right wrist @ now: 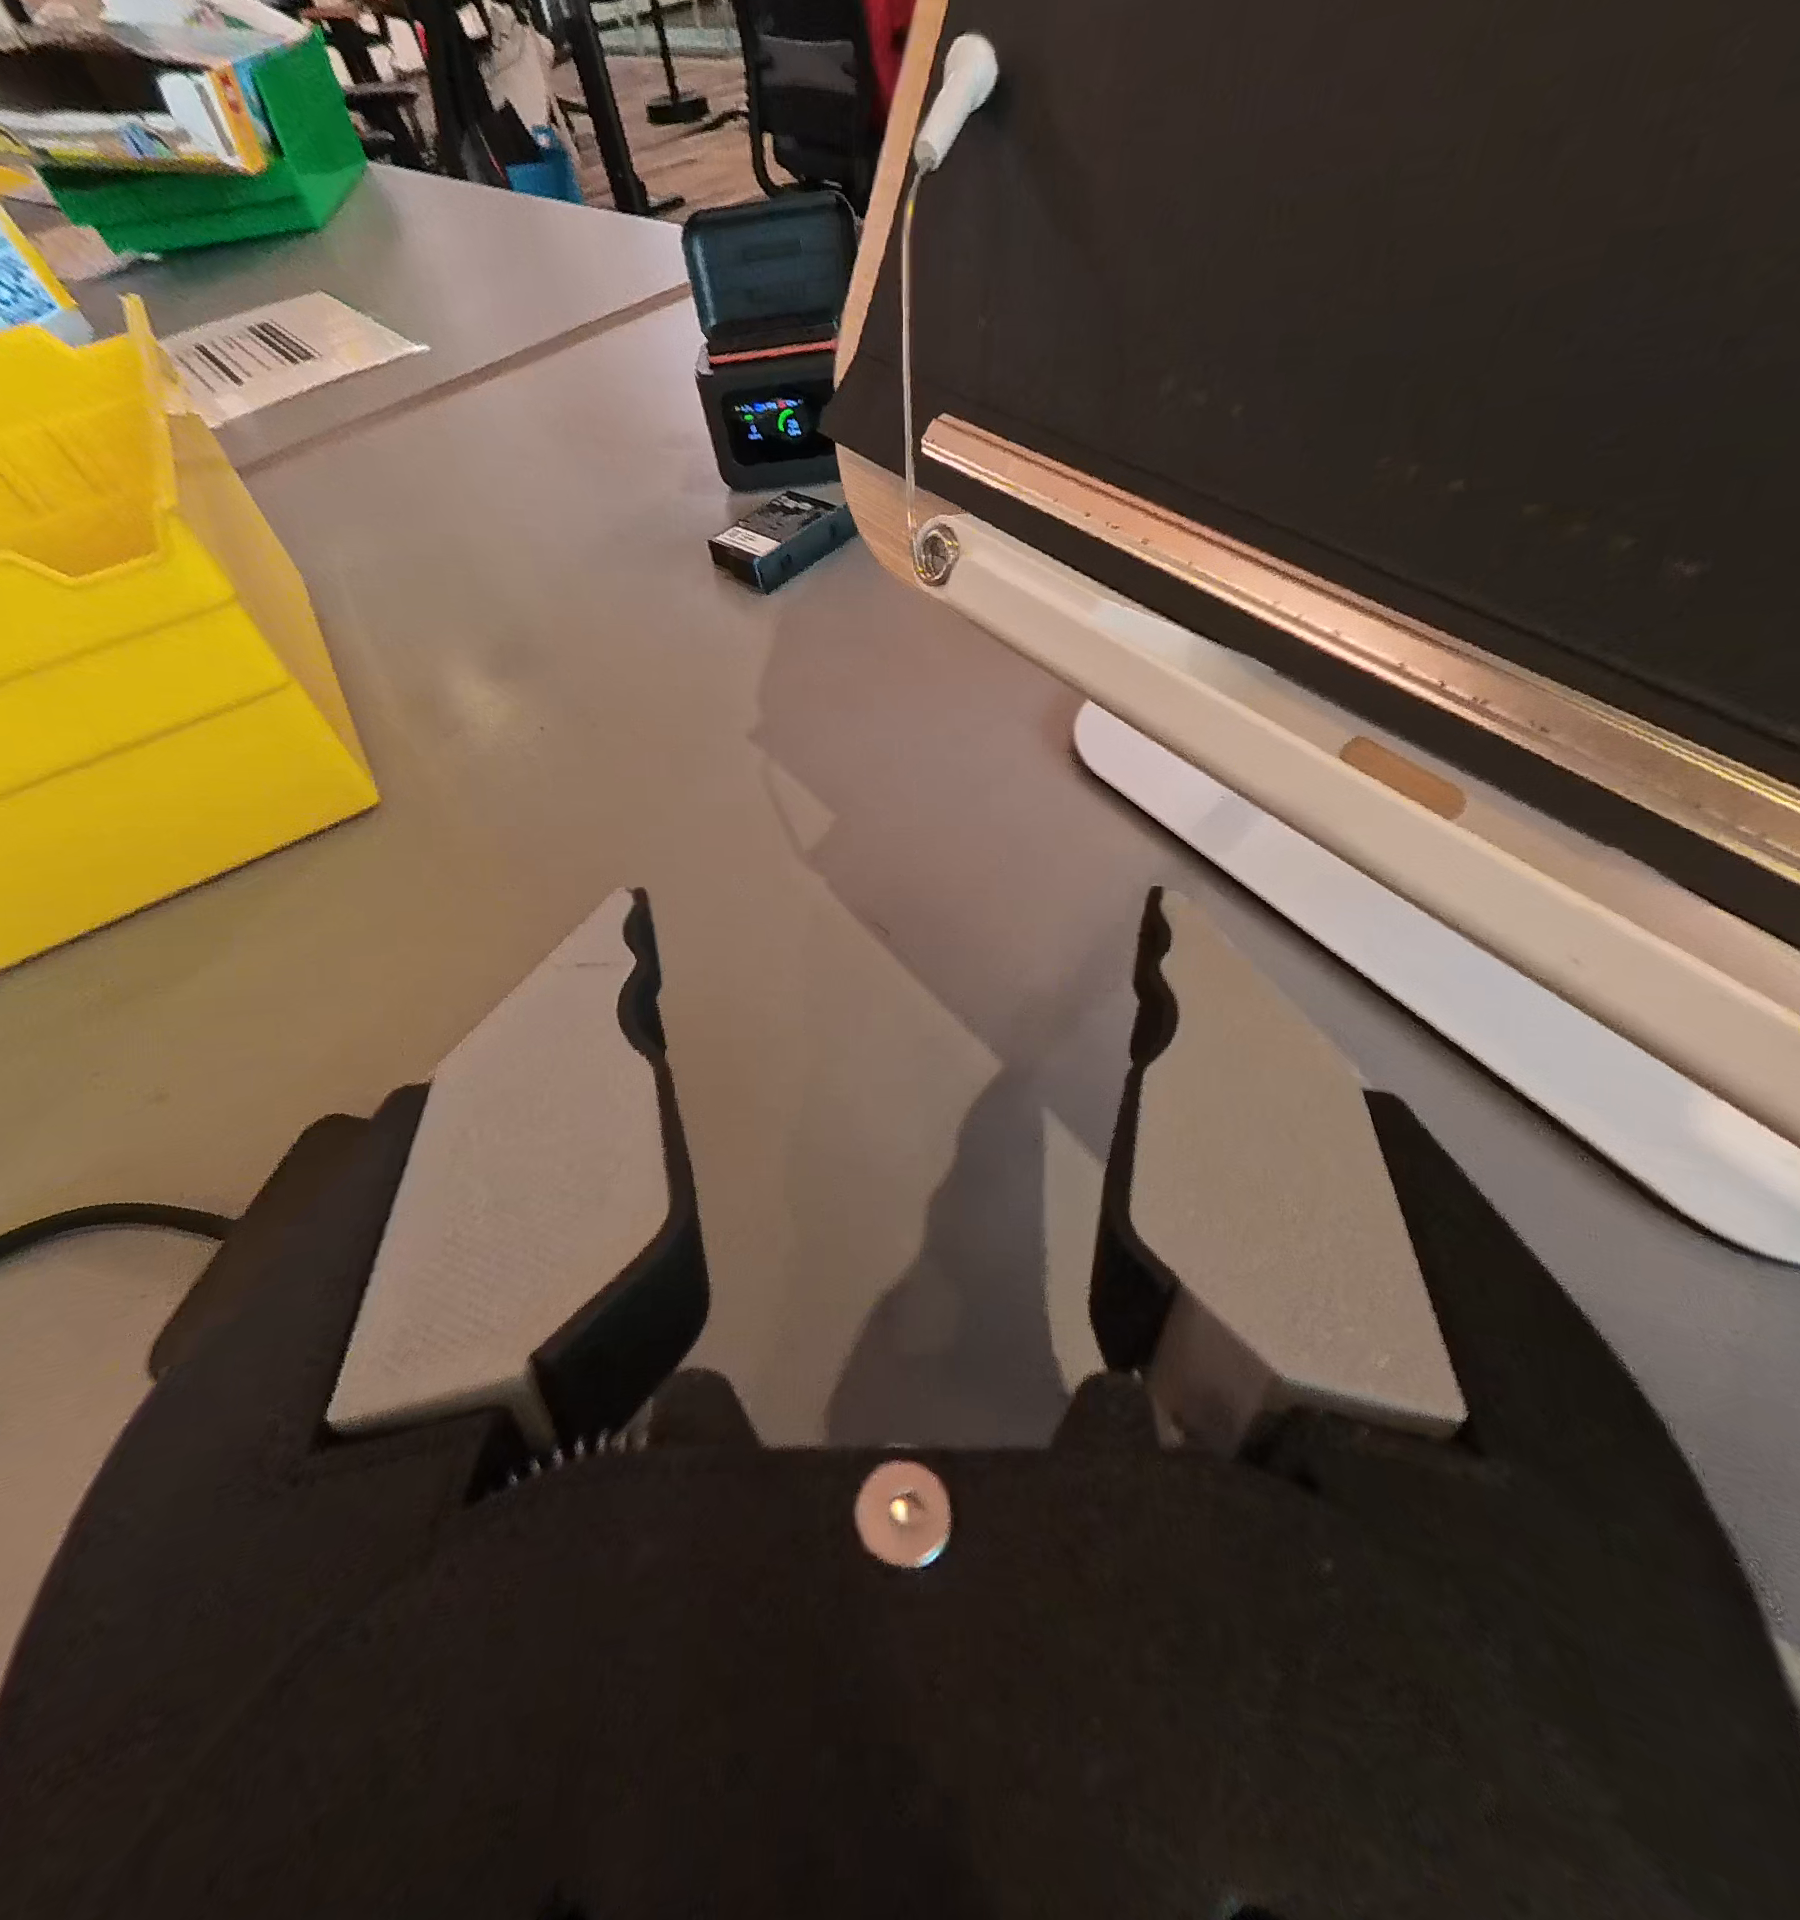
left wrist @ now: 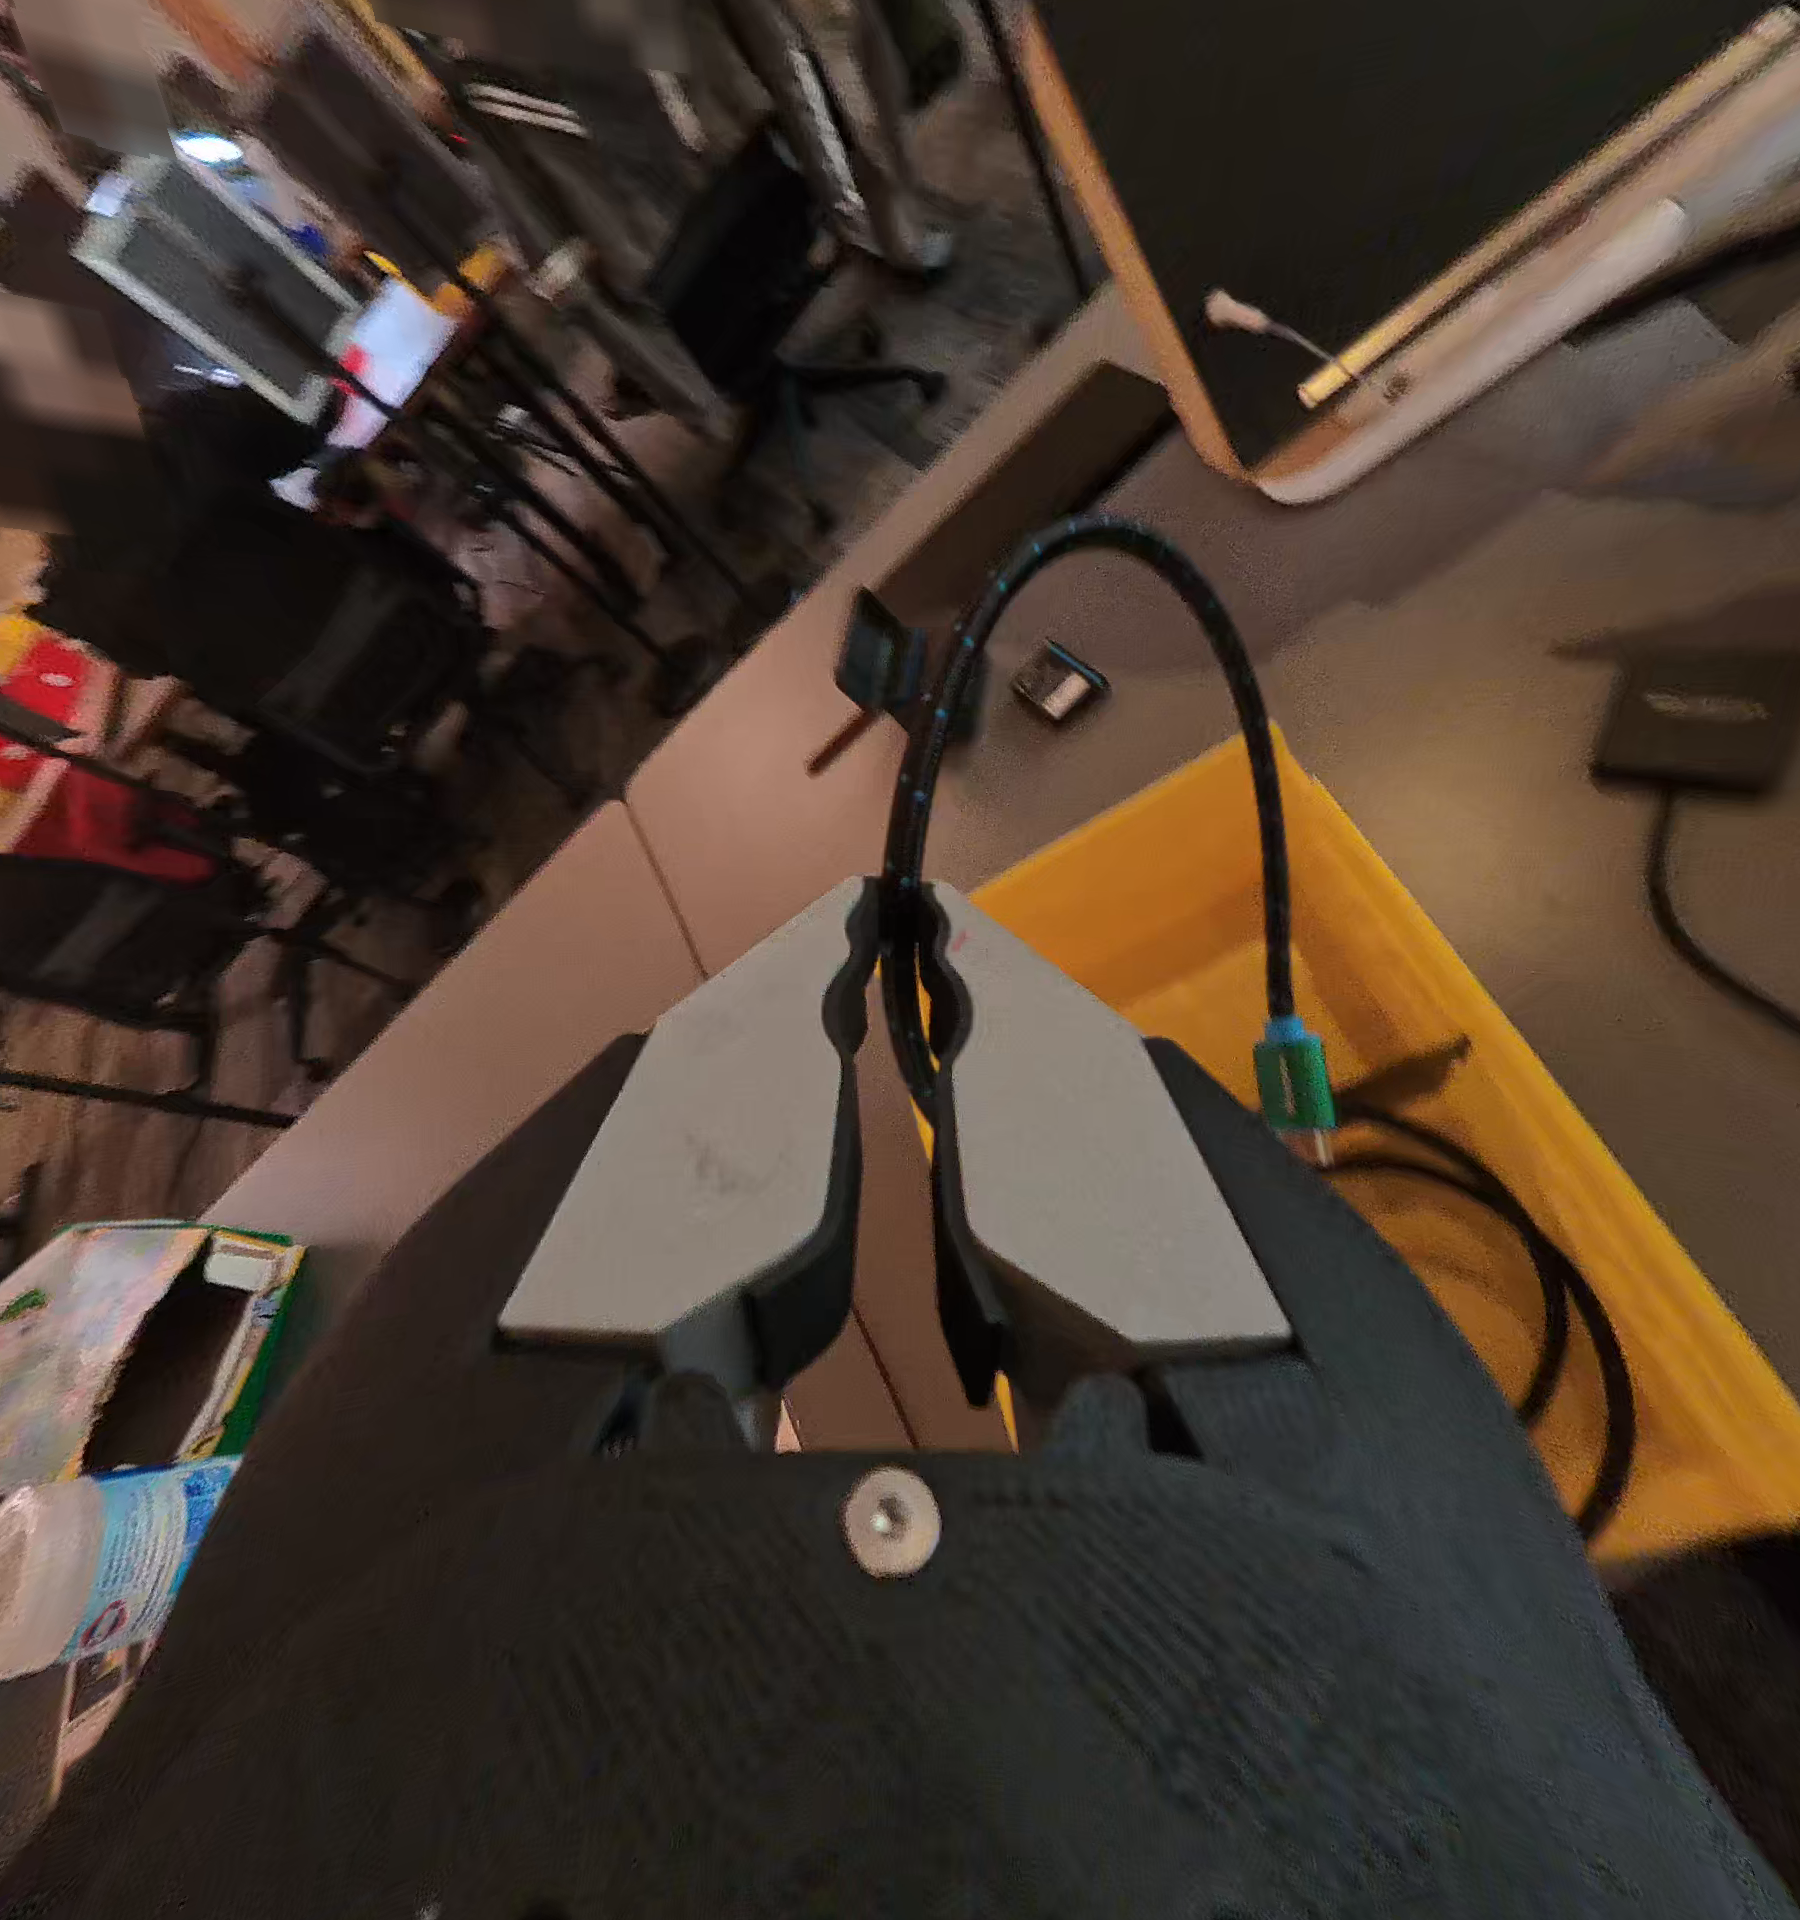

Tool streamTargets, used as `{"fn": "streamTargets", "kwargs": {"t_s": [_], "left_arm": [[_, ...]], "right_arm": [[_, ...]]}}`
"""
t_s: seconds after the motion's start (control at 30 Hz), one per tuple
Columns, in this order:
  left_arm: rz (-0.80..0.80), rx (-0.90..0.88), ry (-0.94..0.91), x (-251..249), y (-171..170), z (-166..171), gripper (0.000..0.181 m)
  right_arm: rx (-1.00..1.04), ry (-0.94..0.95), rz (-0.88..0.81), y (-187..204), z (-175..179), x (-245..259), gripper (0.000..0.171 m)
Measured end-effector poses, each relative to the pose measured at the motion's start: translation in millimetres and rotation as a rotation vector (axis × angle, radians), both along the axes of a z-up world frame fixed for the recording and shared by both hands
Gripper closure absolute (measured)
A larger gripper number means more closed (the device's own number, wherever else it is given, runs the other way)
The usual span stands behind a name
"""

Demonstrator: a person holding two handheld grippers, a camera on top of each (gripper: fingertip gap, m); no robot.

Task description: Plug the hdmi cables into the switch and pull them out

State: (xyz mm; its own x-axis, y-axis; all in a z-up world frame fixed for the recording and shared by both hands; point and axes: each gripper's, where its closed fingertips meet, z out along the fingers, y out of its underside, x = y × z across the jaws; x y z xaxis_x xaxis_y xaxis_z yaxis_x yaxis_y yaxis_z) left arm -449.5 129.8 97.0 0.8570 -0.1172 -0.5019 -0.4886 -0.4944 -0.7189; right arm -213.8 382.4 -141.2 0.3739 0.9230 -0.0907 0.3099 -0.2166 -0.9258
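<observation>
Two grippers: one carries a cable, the other is empty.
Grey tabletop point(right wrist: 563, 675): bare between the right gripper's fingers; no plug or port there.
Dark panel with pale wood edging point(right wrist: 1395, 260): fills 1 to 3 o'clock of the right wrist view, above a white base.
Yellow plastic bin point(left wrist: 1561, 1226): at 3 to 4 o'clock of the left wrist view, with more black cable coiled inside.
Flat black box with a lead point(left wrist: 1696, 717): on the table at 2 o'clock, well apart from the held cable; possibly the switch, though no ports show.
Left gripper point(left wrist: 901, 914): jaws nearly together, pinching the cable at its tips.
Right gripper point(right wrist: 896, 935): jaws wide, holding nothing, low over the table.
Black braided HDMI cable with blue flecks point(left wrist: 1135, 540): lifted clear, arching from the left tips up to 12 o'clock and down toward the bin.
Green-sleeved plug point(left wrist: 1291, 1081): hangs free at the arch's end, above the bin, touching nothing.
Handling: likely light; the braid holds its arch, so fairly springy, and the plug may swing.
Where to grip: a hold on the cord cannot steer the plug; the right gripper should probably pinch the rigid green sleeve on its flat sides, leaving the metal tip clear.
</observation>
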Motion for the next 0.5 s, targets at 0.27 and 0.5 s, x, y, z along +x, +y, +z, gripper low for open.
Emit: {"fn": "streamTargets", "kwargs": {"t_s": [0.27, 0.5], "left_arm": [[-0.15, 0.133, -0.168, 125.6, 91.7, -7.7, 0.176], [-0.186, -0.03, -0.311, 185.9, 168.2, -125.0, 0.176]], "right_arm": [[0.049, 0.187, 0.078, -15.6, 46.2, 6.5, 0.094], [0.132, 0.024, -0.08, 9.8, 28.4, 19.8, 0.113]]}}
